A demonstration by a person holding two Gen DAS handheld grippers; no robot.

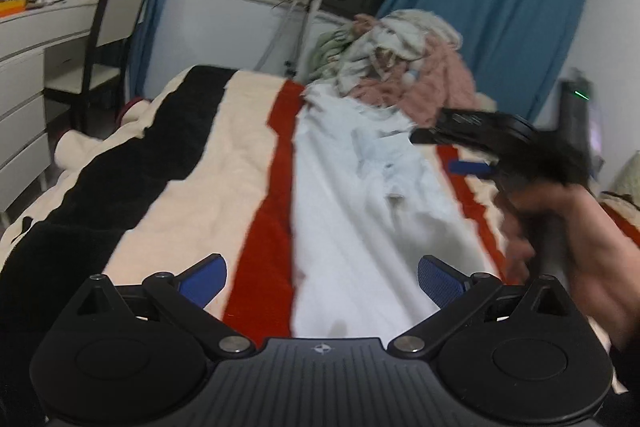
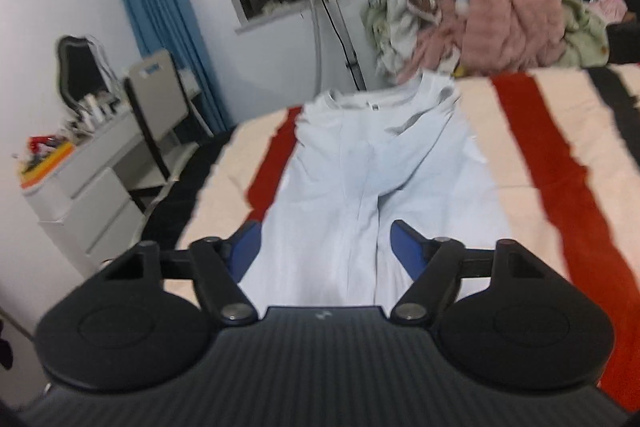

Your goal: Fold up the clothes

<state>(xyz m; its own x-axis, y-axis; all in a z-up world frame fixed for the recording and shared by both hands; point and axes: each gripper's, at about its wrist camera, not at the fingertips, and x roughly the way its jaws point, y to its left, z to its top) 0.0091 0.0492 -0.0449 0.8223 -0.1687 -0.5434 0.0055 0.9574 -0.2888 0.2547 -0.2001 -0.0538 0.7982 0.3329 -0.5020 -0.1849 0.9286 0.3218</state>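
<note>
Left wrist view: left gripper [image 1: 322, 281] is spread wide, nothing btwn its blue pads [image 1: 434, 279], hovering over the near end of the pale garment [image 1: 340, 227] and the red stripe of the blanket [image 1: 224, 155]. To the right, the right gripper [image 1: 424, 137] sits above the garment's far half, held by the right hand [image 1: 568, 227]; it's motion-blurred here, so its jaw state can't be read from this angle.

Right wrist view: right gripper [image 2: 324, 247] also wide apart, empty, w/ the garment [image 2: 360, 167] running lengthwise straight ahead btwn the fingers. Looks like light trousers, waistband at the far end, a centre seam or crease down the middle. It lies spread fairly flat on the blanket [image 2: 540, 147], some wrinkles near the top.

Progress, my read: laying-out seems done, but no fold is visible yet — garment shows at full length. Neither gripper touches the cloth as far as I can tell. So folding proper is all ahead for this piece.

Beyond it, a pile [image 2: 480, 7] of crumpled clothes sits at the bed's far end, touching or just past the waistband; those appear unfolded too. No folded stack visible in either view, so most of the job remains.
</note>
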